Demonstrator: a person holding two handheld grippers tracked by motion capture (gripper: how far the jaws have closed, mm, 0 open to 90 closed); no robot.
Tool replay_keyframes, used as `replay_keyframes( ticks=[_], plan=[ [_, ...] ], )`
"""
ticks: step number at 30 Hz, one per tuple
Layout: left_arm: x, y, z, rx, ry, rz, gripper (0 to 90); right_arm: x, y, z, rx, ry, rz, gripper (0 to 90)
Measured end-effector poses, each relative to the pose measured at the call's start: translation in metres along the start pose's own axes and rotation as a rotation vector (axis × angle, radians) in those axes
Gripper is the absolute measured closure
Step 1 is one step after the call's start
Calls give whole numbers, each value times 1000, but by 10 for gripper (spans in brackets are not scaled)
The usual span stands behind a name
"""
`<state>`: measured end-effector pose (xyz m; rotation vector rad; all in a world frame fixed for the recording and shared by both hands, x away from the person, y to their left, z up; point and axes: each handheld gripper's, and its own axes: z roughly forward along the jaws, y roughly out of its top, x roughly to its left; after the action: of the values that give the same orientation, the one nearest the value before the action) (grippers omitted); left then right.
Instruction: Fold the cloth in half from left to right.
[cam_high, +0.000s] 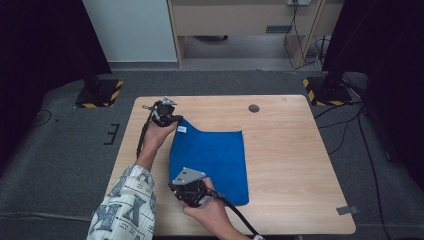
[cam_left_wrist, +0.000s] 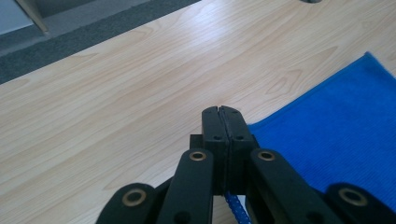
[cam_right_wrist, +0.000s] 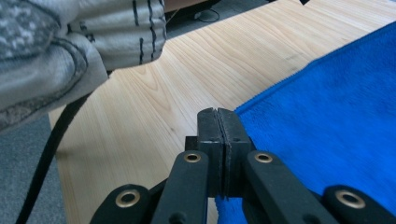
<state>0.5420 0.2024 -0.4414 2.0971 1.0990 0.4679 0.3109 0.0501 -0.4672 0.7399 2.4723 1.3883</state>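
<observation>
You get even, soft overhead light on the tabletop, dark far corners, faint shadows; your gripper views blur toward their bottom edges.

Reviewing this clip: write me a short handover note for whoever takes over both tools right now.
Left tool: jaws closed on the far-left corner of the blue cloth, beside its white tag; the left gripper view shows blue edge between the jaws.
Right tool: jaws closed on the cloth's near-left corner.
Cloth lies mostly flat on the wooden table, its left edge pinched at both corners.
Done: both left corners gripped.
Left: probably a fold, carrying the left edge over to the right edge, then releasing.
</observation>
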Motion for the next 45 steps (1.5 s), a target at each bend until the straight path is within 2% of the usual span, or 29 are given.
replay_keyframes(
  ticks=[4,6,10,15,16,19,27,30,33,35,40,45],
  plan=[
    [-11,5,7,4,-7,4,897,-8,-7,-11,2,-19,11,893],
    [-21,8,16,14,-13,1,896,-17,-16,-24,8,-36,26,893],
    [-35,13,28,-8,-32,-14,896,-31,-29,-41,10,-46,42,892],
    [-54,22,42,4,-36,9,895,-47,-41,-57,11,-60,63,892],
    [-54,22,42,4,-36,9,895,-47,-41,-57,11,-60,63,892],
    [-65,29,51,10,-46,10,895,-55,-52,-65,22,-76,81,892],
    [-80,44,56,7,-52,33,896,-60,-65,-78,30,-98,98,893],
    [-83,47,58,-8,-61,17,896,-61,-68,-82,33,-107,103,893],
    [-87,47,61,-7,-68,21,896,-63,-71,-86,36,-112,103,894],
    [-87,47,63,-3,-66,23,896,-63,-72,-88,39,-113,101,894],
    [-85,46,67,-9,-85,-7,898,-60,-73,-92,41,-113,84,896],
    [-89,47,68,-11,-96,-2,898,-59,-74,-94,42,-116,80,897]
  ],
)
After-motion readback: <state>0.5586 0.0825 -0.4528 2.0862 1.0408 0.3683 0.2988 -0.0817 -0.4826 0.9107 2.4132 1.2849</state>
